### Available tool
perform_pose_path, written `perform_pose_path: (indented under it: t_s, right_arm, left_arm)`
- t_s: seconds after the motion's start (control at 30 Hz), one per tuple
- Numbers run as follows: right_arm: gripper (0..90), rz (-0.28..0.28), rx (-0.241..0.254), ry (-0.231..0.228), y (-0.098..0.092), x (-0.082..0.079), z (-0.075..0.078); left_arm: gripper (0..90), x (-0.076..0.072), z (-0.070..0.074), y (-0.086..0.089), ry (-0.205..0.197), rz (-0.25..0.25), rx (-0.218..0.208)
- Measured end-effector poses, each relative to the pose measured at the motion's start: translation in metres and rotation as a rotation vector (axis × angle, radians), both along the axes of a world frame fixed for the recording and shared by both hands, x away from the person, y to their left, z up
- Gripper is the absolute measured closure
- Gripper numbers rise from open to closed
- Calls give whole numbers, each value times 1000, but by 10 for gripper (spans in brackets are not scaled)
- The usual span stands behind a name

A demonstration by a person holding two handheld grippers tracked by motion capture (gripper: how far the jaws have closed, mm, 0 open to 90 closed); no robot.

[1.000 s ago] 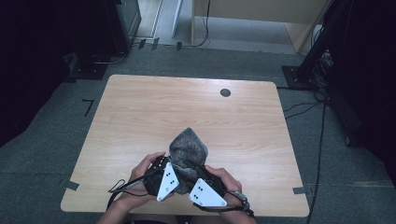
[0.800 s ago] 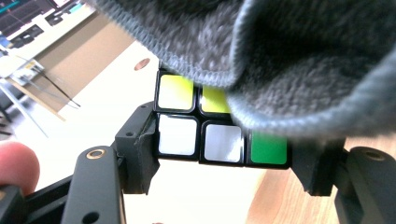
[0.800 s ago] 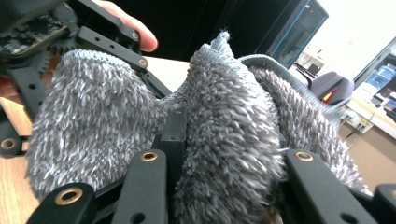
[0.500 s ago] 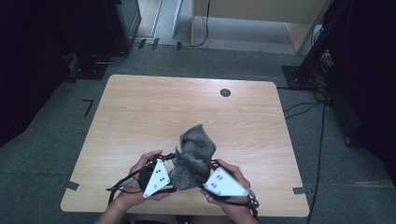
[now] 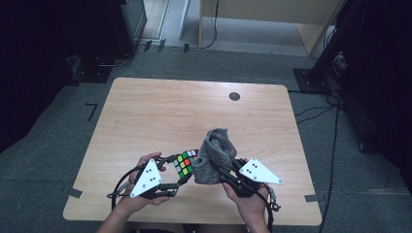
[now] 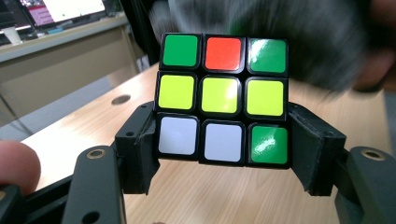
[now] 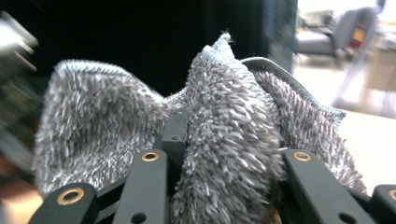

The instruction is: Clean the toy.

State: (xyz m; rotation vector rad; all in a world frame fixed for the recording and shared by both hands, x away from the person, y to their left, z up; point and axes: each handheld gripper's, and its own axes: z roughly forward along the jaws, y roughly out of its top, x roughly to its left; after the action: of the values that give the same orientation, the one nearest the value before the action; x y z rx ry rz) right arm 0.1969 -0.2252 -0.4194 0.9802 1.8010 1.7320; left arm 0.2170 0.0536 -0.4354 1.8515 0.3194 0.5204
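We see a pale wooden table (image 5: 145, 116) on grey carpet (image 5: 58, 126), a round dark grommet (image 5: 234, 96) near its upper right edge, a light wooden cabinet (image 5: 291, 14) at top right, and black stands at both sides.

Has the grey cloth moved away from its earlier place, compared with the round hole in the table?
Yes. The grey cloth, clamped in the right gripper, has shifted rightward, now lying almost below the round hole, uncovering the cube.
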Motion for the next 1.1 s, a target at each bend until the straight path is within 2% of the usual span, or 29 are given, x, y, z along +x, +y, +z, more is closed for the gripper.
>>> perform_pose_path:
  t_s: [0.07, 0.1, 0.17, 0.2, 0.23, 0.27, 0.33, 0.37, 0.4, 0.47, 0.5, 0.6, 0.63, 0.7, 0.77, 0.87, 0.97, 1.03, 1.1]
  right_arm:
    - [656, 47, 38, -27, 5, -5, 6]
    - [654, 67, 37, -42, 9, -8, 8]
    - [653, 59, -3, -48, 15, -10, 8]
    - [652, 47, -25, -41, 16, -8, 5]
    - [653, 36, -14, -36, 14, -5, 1]
    - [653, 6, -21, -7, 9, -1, -4]
    - [656, -44, -64, 39, 3, 5, -10]
    - [656, -56, -55, 54, -1, 7, -12]
    - [656, -52, -16, 68, -5, 7, -12]
    - [656, -18, 62, 65, -7, 6, -8]
    - [655, -2, 74, 57, -5, 6, -6]
    - [662, 25, 34, 59, 6, 4, -10]
    - [663, 23, 44, 65, 8, 4, -14]
    - [663, 42, 76, 118, 8, 8, -21]
    - [661, 76, 56, 171, 9, 12, -26]
    - [658, 113, 45, 188, 17, 12, -30]
    - [663, 175, 24, 169, 27, 9, -31]
    - [663, 178, -20, 155, 31, 8, -31]
    - [663, 165, -33, 140, 27, 8, -29]
  left_arm:
    - [343, -2, -2, -4, -3, -9, 18]
    - [343, -3, -1, -5, -1, -18, 10]
    - [343, -4, 3, -5, 9, -41, -28]
    - [343, -5, 5, -4, 8, -39, -31]
    - [343, -4, 6, -2, 7, -33, -37]
    - [343, -4, 6, 0, 13, -29, -46]
    - [343, 0, 8, 6, 33, -23, -88]
    - [343, 2, 8, 9, 46, -21, -109]
    - [343, 3, 9, 11, 55, -19, -121]
    - [343, 4, 9, 12, 64, -29, -133]
    - [343, 3, 9, 12, 67, -34, -136]
    - [343, 1, 11, 9, 66, -39, -142]
    - [342, 1, 11, 9, 65, -36, -141]
    - [342, 2, 11, 13, 74, -37, -163]
    - [342, 5, 14, 16, 98, -35, -219]
    - [343, 6, 16, 20, 115, -33, -263]
    - [342, 7, 15, 20, 124, -28, -265]
    - [342, 8, 14, 21, 123, -20, -263]
    - [342, 7, 14, 19, 108, -10, -235]
